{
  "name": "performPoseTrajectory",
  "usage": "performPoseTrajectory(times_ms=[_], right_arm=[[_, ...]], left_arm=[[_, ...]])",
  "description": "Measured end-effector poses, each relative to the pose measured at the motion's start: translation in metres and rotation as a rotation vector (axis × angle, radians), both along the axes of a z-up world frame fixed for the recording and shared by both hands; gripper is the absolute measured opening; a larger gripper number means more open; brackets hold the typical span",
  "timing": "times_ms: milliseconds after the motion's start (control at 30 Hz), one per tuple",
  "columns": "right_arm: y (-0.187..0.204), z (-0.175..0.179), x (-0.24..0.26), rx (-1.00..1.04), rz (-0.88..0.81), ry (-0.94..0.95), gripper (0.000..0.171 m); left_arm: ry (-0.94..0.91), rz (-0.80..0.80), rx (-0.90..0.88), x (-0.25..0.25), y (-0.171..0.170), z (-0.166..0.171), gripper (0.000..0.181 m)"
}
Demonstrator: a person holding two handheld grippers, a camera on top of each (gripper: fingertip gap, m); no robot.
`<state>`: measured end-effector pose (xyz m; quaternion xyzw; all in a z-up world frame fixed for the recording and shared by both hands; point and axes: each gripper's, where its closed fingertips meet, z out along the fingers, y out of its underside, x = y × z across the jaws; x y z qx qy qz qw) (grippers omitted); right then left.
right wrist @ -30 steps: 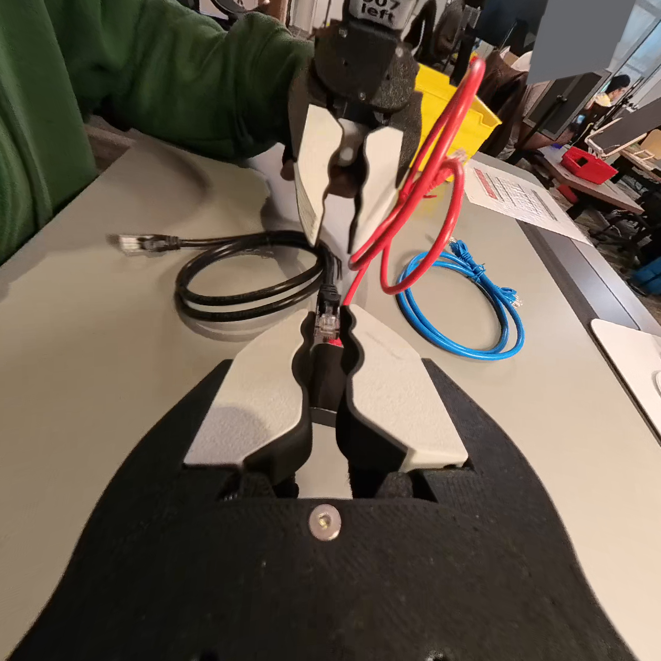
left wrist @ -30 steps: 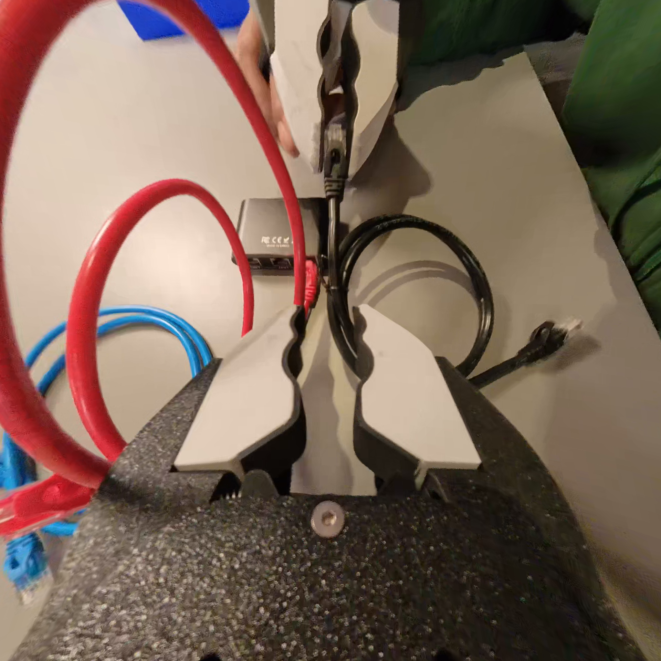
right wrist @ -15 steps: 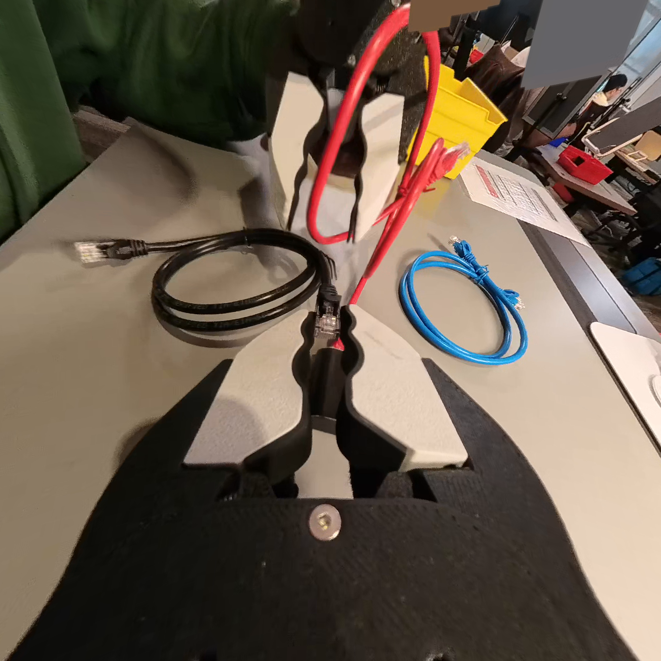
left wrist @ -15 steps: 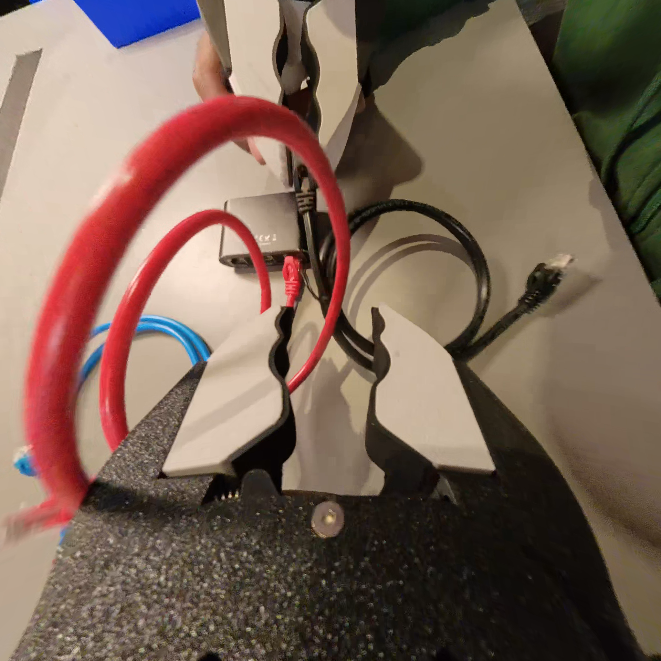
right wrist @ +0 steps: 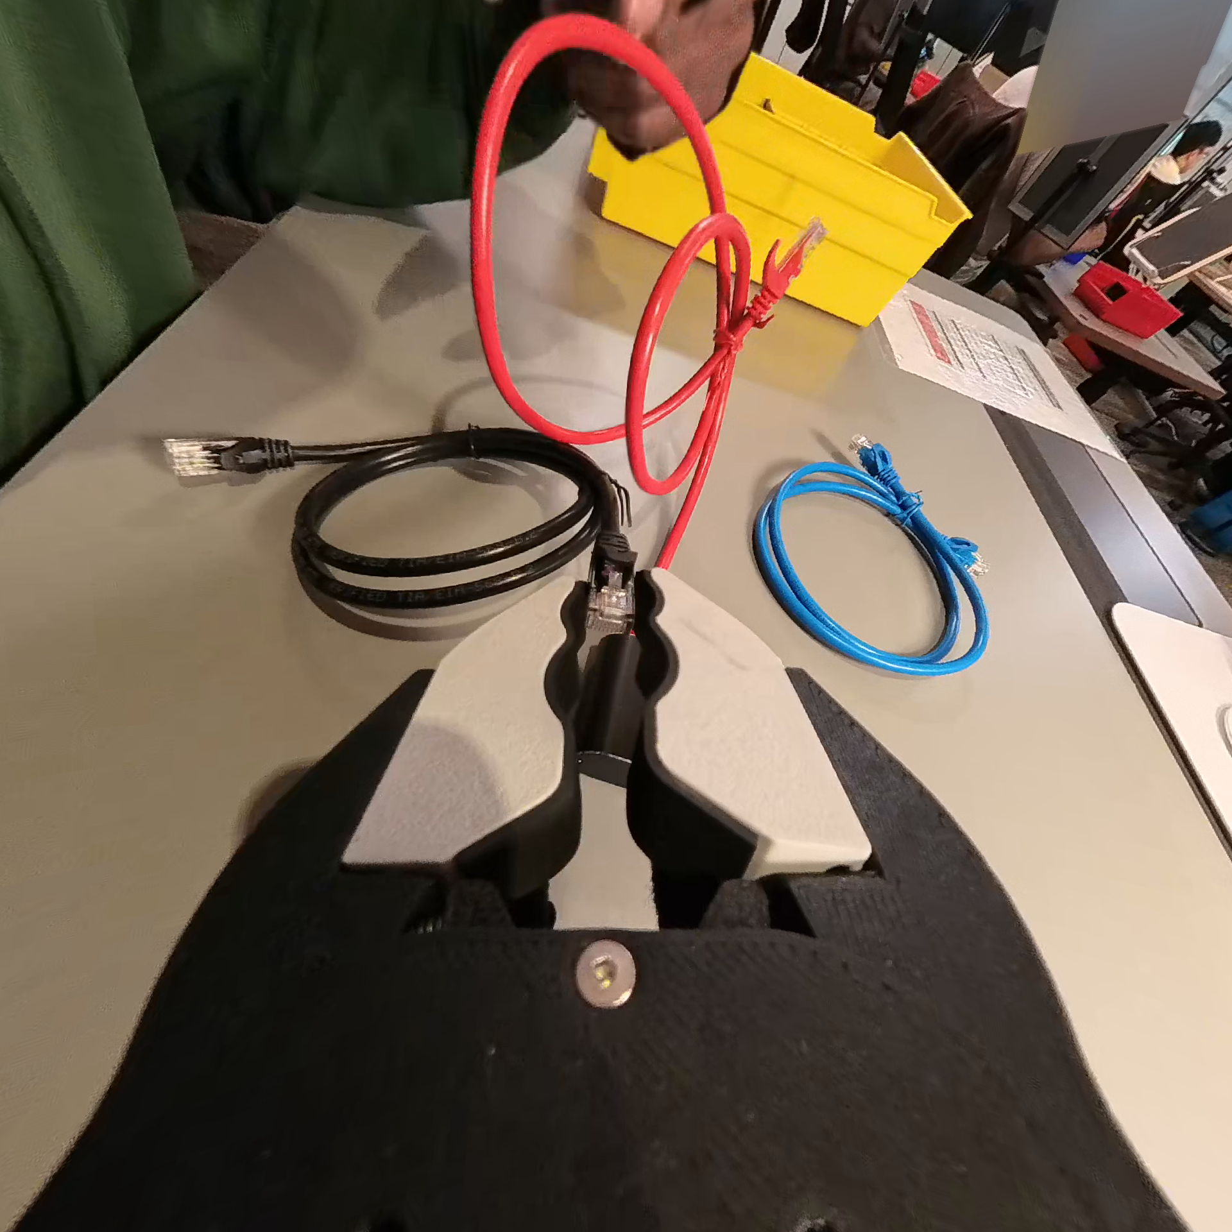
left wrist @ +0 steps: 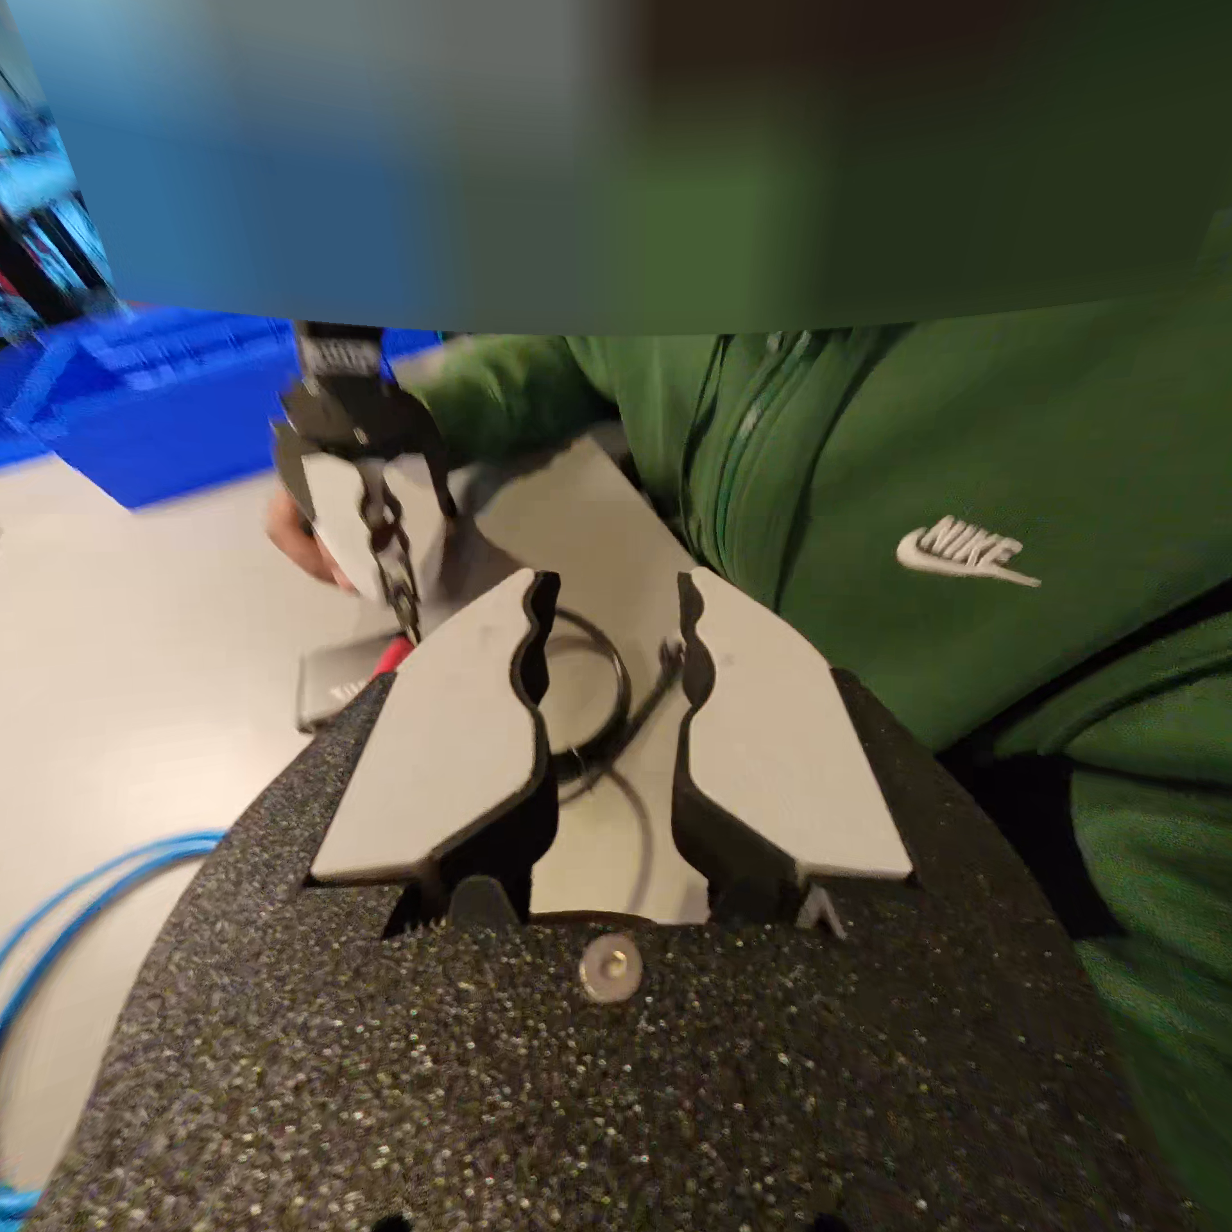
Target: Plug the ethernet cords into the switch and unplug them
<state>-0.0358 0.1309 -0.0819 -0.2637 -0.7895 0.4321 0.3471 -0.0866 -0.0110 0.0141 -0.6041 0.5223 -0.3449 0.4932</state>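
Note:
My right gripper (right wrist: 610,590) is shut on the black cord's plug (right wrist: 608,593), held low over the table; it shows too in the left wrist view (left wrist: 393,580). The rest of the black cord (right wrist: 440,533) lies coiled, its free plug (right wrist: 193,457) at the left. The dark switch (left wrist: 330,690) lies under the right gripper, with a red plug (left wrist: 397,657) at its port side. The red cord (right wrist: 490,267) loops up from there, its other plug (right wrist: 793,257) in the air. My left gripper (left wrist: 613,590) is open and empty, raised above the black coil (left wrist: 603,673).
A coiled blue cord (right wrist: 867,567) lies right of the switch. A yellow bin (right wrist: 800,180) stands at the far side, a blue bin (left wrist: 153,413) at the other end. A printed sheet (right wrist: 987,360) lies by the table (right wrist: 200,667) edge. A person in a green jacket (left wrist: 933,467) stands close. There is about 20 cm between the tips of the two grippers.
My left gripper has opened wider, lifted and tilted up away from the red cord, leaving the right wrist view. The right gripper has kept its hold on the black plug.

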Motion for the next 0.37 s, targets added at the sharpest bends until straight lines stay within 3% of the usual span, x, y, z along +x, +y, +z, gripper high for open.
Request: performPoseTrajectory(times_ms=[100, 167, 267, 367], right_arm=[[0.0, -0.001, 0.0, 0.007, 0.001, 0.003, 0.013], [0.001, -0.002, 0.0, 0.021, -0.002, 0.003, 0.013], [0.0, -0.003, -0.001, 0.028, -0.003, 0.006, 0.013], [-0.002, 0.001, -0.002, 0.027, -0.004, 0.023, 0.013]], left_arm=[[-0.151, 0.087, 0.099, -0.005, 0.009, 0.042, 0.037], [-0.174, 0.234, 0.092, -0.009, 0.036, 0.057, 0.037], [-0.054, 0.427, 0.015, -0.007, 0.083, 0.054, 0.037], [0.127, 0.416, -0.085, 0.021, 0.113, 0.031, 0.04]])
